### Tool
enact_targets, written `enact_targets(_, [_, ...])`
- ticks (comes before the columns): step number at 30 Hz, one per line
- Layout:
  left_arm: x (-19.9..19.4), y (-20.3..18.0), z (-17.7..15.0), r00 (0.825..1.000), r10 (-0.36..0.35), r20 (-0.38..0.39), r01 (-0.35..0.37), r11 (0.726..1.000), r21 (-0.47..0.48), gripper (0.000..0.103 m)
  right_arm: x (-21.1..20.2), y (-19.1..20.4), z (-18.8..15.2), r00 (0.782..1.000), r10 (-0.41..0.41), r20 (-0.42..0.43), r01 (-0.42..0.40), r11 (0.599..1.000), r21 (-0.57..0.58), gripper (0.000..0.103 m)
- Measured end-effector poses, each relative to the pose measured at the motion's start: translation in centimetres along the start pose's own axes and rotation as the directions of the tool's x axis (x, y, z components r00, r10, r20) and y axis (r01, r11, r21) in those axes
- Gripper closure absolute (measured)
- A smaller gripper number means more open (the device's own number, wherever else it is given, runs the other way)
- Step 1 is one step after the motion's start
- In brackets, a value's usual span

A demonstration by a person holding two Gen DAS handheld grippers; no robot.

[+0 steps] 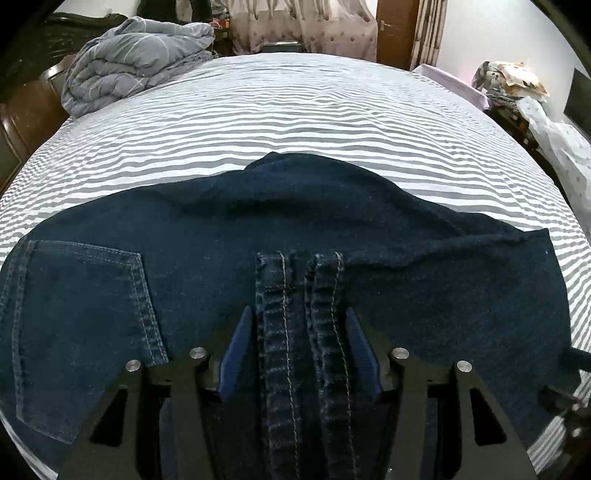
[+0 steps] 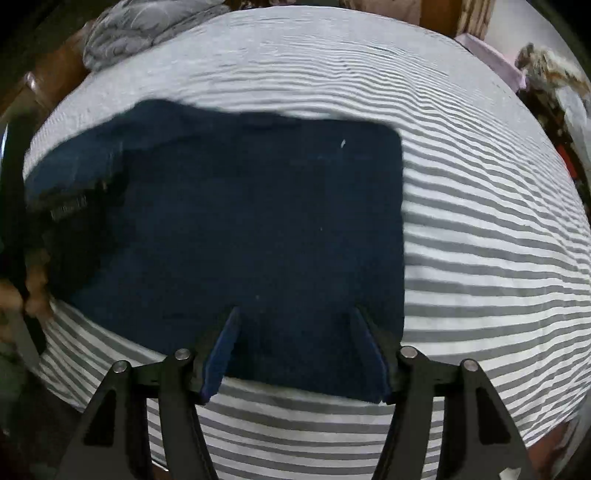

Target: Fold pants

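A wide bed (image 1: 295, 110) in a grey-and-white striped sheet fills both views, stretching away ahead of each claw. Beyond its far edge, patterned curtains (image 1: 295, 26) and a brown wooden door (image 1: 395, 29) are seen, with a white wall to the right. A dark wooden headboard (image 1: 26, 107) is made out at far left. A rumpled grey quilt (image 1: 129, 62) is piled at the far left corner of the bed. A stack of patterned bedding (image 1: 509, 81) is seen off the bed's right side, far ahead and right of the left claw.

The dark blue jeans (image 1: 258, 229) are spread flat on the sheet directly under and ahead of both claws, a back pocket (image 1: 81, 325) lying left of the left one. The stitched leg hems (image 1: 299, 314) are gripped between the blue pads of the left claw (image 1: 299, 325), which is clenched on them. The right claw (image 2: 295, 325) is held released, jaws apart, over the near edge of the jeans, nothing pinched. Its view is blurred.
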State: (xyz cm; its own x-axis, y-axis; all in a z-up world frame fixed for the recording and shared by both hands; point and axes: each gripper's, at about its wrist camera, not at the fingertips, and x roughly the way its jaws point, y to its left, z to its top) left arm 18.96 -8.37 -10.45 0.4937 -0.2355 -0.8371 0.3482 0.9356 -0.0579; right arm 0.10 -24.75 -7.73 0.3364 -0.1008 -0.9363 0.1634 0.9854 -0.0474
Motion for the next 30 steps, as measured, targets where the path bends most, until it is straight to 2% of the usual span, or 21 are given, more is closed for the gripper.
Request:
enact_targets(4, [-1.1, 2.2, 0.4, 0.992, -0.109, -0.069, 0.103, 0.991, -0.086, 0.048, 0.8, 0.1, 1.1, 0.999, -0.002, -0.037, 0.002, 1.0, 0.008, 0.037])
enact_targets(8, [-4.9, 7.4, 0.4, 0.973, -0.226, -0.045, 0.212, 0.954, -0.213, 0.048, 0.3, -0.1, 1.9, 0.997, 0.012, -0.08, -0.01, 1.0, 0.026, 0.036])
enact_targets(10, [-7.1, 10.6, 0.2, 0.97, -0.243, -0.021, 0.229, 0.937, -0.263, 0.047, -0.9, 0.2, 2.4, 0.997, 0.048, -0.059, -0.045, 0.998, 0.048, 0.036])
enact_targets(14, [-11.8, 18.7, -1.1, 0.968, -0.244, 0.058, 0.246, 0.879, -0.409, 0.044, -3.4, 2.1, 4.3, 0.997, 0.076, 0.02, -0.077, 0.996, 0.049, 0.035])
enact_targets(17, [-14.4, 25.0, -2.8, 0.966, -0.227, 0.124, 0.258, 0.803, -0.537, 0.041, -4.8, 4.3, 6.0, 0.985, 0.165, 0.054, -0.166, 0.986, 0.029, 0.034])
enact_targets(19, [-15.4, 28.7, -4.5, 0.962, -0.223, 0.155, 0.271, 0.742, -0.614, 0.039, -5.1, 5.7, 6.4, 0.971, 0.234, 0.06, -0.236, 0.971, 0.028, 0.034])
enact_targets(20, [-15.5, 30.3, -5.5, 0.963, -0.215, 0.161, 0.267, 0.704, -0.658, 0.039, -5.3, 6.3, 6.5, 0.96, 0.275, 0.054, -0.277, 0.96, 0.039, 0.033])
enact_targets(21, [-15.5, 32.0, -6.8, 0.959, -0.229, 0.169, 0.28, 0.651, -0.706, 0.039, -5.3, 6.8, 6.5, 0.952, 0.301, 0.05, -0.303, 0.951, 0.054, 0.033])
enact_targets(22, [-15.2, 32.9, -7.7, 0.953, -0.249, 0.172, 0.292, 0.611, -0.736, 0.039, -5.2, 7.4, 6.7, 0.948, 0.315, 0.044, -0.317, 0.946, 0.063, 0.033])
enact_targets(23, [-14.6, 34.0, -9.0, 0.95, -0.267, 0.164, 0.292, 0.562, -0.774, 0.039, -5.0, 8.0, 6.9, 0.954, 0.298, 0.036, -0.3, 0.952, 0.057, 0.033])
enact_targets(24, [-14.2, 34.5, -9.7, 0.947, -0.28, 0.16, 0.292, 0.537, -0.791, 0.039, -4.7, 8.4, 7.1, 0.96, 0.278, 0.033, -0.28, 0.959, 0.049, 0.033])
enact_targets(25, [-13.6, 35.0, -10.4, 0.939, -0.306, 0.158, 0.3, 0.501, -0.812, 0.039, -4.5, 8.9, 7.2, 0.969, 0.247, 0.028, -0.248, 0.968, 0.038, 0.033])
enact_targets(26, [-13.1, 35.3, -10.8, 0.934, -0.321, 0.157, 0.302, 0.477, -0.825, 0.039, -4.1, 9.2, 7.5, 0.97, 0.244, 0.02, -0.244, 0.969, 0.038, 0.033])
enact_targets(27, [-12.4, 35.6, -11.3, 0.926, -0.344, 0.158, 0.306, 0.435, -0.847, 0.039, -3.8, 9.5, 7.4, 0.967, 0.254, 0.005, -0.254, 0.966, 0.044, 0.033])
enact_targets(29, [-11.4, 36.0, -11.9, 0.906, -0.384, 0.179, 0.328, 0.368, -0.87, 0.039, -3.5, 9.6, 6.9, 0.967, 0.254, -0.016, -0.253, 0.966, 0.058, 0.033])
enact_targets(30, [-11.0, 36.0, -11.9, 0.899, -0.399, 0.179, 0.331, 0.352, -0.875, 0.039, -3.3, 9.9, 6.9, 0.969, 0.245, -0.02, -0.244, 0.968, 0.056, 0.033])
